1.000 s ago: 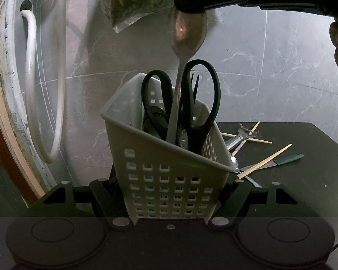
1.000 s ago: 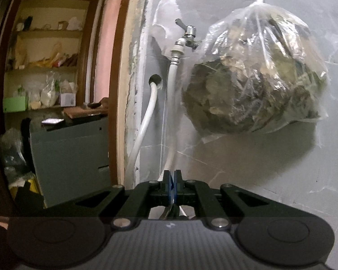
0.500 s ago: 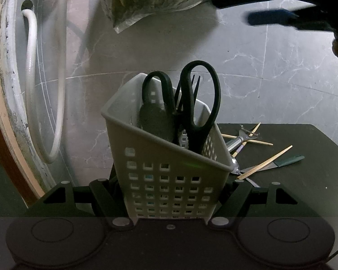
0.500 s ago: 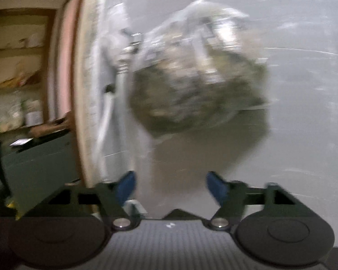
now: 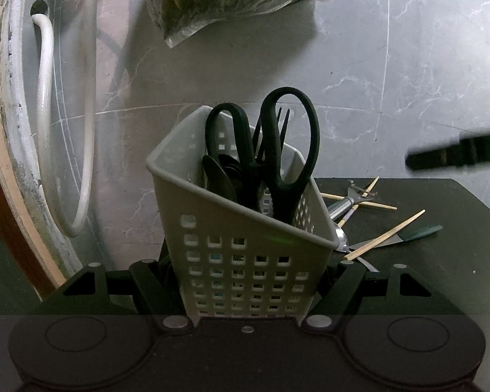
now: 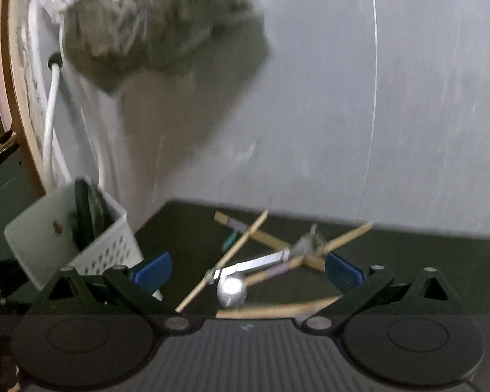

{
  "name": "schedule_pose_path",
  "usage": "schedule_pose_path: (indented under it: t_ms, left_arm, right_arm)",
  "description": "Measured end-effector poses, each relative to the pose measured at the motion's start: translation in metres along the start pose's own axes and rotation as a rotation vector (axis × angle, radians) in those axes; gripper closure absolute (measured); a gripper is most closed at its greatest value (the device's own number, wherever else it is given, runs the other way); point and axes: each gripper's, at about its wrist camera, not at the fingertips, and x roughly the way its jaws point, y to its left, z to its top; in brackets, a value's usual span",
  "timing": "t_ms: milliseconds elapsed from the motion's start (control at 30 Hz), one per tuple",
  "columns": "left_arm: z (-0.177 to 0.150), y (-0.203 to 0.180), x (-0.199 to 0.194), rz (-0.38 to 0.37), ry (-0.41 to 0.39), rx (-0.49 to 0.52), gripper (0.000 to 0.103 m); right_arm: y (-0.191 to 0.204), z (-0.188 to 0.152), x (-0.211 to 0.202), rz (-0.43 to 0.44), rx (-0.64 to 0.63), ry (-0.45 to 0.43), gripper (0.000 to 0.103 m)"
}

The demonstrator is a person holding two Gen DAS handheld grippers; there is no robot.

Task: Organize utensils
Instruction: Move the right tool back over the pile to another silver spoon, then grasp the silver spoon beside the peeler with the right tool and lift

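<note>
1. My left gripper (image 5: 248,290) is holding the white basket (image 5: 245,248) by its sides, with the scissors (image 5: 277,150) standing inside it.
2. My right gripper (image 6: 248,271) is opening wide with nothing between its jaws, above the black table (image 6: 408,251).
3. The spoon (image 6: 232,289) is lying at 6 o'clock among the chopsticks (image 6: 225,258).
4. I am judging it light, stiff and slippery, so I am aiming for the handle's middle.

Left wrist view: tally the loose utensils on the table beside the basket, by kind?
Chopsticks: 3
Spoon: 1
Green-handled knife: 1
Metal tool: 1
Total: 6 visible beside the basket
</note>
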Motion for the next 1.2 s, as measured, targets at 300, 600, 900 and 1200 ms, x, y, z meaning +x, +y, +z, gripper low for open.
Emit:
schedule_pose_path:
  t_ms: [300,600,900,1200]
  left_arm:
    - [0.002,-0.002,-0.004,0.016,0.027,0.014,0.027]
    - [0.0,-0.006,-0.011,0.037,0.047,0.008,0.027]
    - [0.0,-0.009,-0.011,0.052,0.047,0.001,0.027]
    - [0.001,-0.01,-0.012,0.056,0.051,-0.002,0.027]
  right_arm:
    - [0.004,-0.024,0.046,0.071,-0.03,0.126,0.0]
    - [-0.003,-0.022,0.101,0.115,-0.106,0.186,0.0]
    - [-0.03,-0.006,0.127,0.348,-0.071,0.24,0.001]
    - [-0.052,-0.003,0.15,0.395,0.03,0.303,0.03]
